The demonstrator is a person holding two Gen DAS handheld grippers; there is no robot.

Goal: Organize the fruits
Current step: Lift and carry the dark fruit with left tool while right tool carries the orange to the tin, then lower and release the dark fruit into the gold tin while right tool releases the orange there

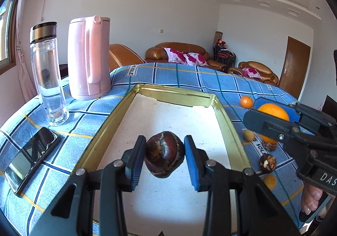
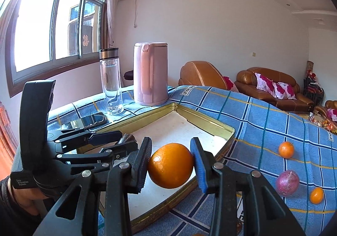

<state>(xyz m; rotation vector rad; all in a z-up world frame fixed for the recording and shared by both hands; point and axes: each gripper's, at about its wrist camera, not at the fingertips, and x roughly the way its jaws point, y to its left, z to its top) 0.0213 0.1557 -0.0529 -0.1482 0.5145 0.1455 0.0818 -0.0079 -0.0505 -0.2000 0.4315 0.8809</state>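
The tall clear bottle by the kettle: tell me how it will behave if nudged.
The bottle is tall and narrow, so it would probably tip rather than slide. It looks like glass, hence likely fragile and heavy for its size. The cloth under it is soft, which may make it wobble.

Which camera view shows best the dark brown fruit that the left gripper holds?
The left wrist view shows it best: the dark brown fruit fills the middle, clamped between the left gripper's pads above the tray. In the right wrist view only a small dark part shows behind the left gripper's black fingers.
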